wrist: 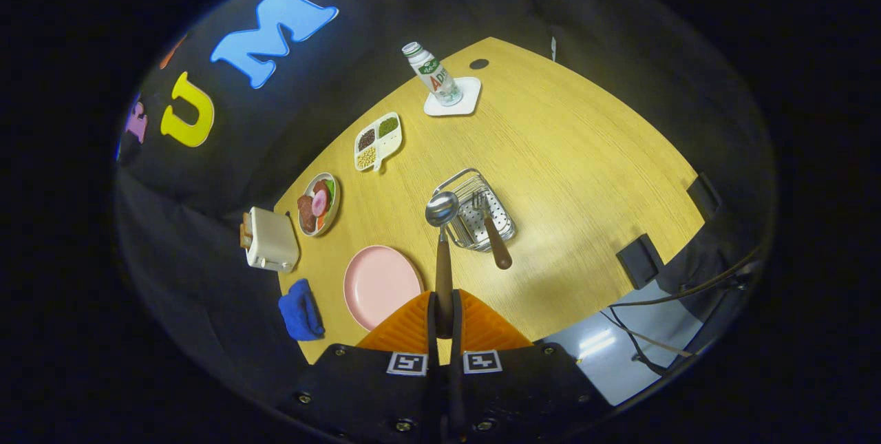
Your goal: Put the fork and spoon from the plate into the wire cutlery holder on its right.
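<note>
spoon in the tongs, held up near the holder; fork already in.

the tongs point(444, 313) are clamped on the brown wooden handle of the steel spoon point(441, 224), both fingers pressing its sides, with the bowl pointing away and sitting just at the near-left rim of the silver wire cutlery holder point(475, 213) on the pale wooden surface point(571, 155). the steel fork with the matching wooden handle point(492, 227) already rests in the holder, tines inside and handle leaning out over the near rim. the round pink plate point(378, 286), left of the holder, lies bare. so i judge the fork step done and the spoon mid-carry; the next move calls for bringing the bowl over the basket opening, beside the fork without knocking it, then parting the fingers.
</note>
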A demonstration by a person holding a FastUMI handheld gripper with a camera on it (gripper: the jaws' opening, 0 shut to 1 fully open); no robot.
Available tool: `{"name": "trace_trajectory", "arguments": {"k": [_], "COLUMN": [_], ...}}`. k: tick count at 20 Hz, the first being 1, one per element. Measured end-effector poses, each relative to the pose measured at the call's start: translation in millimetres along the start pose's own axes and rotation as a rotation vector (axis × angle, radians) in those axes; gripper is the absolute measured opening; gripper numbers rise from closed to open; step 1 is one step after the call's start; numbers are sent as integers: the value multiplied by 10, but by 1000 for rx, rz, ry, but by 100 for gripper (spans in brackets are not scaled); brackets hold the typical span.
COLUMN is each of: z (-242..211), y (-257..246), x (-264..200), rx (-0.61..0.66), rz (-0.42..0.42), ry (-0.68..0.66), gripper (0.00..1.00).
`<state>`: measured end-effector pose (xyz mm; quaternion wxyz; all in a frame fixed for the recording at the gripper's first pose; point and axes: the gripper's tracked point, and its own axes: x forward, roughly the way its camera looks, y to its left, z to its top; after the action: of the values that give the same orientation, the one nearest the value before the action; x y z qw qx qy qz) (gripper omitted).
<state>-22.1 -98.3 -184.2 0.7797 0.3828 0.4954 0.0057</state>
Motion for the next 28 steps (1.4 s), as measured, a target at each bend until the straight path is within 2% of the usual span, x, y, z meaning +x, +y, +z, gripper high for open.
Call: {"name": "trace_trajectory", "arguments": {"k": [8,11,12,13,14,16,28], "z": [76,144,159,161,173,158,98], "y": [-39,13,32,26,65,51,128], "x": [293,312,320,312,296,238,71], "rx": [14,21,20,20,17,16,-7], "rz": [-80,-73,-68,-76,-64,-65,-40], "ry": [27,7,1,-1,-7,-11,-32], "gripper": [5,11,19,33,34,64,63]}}
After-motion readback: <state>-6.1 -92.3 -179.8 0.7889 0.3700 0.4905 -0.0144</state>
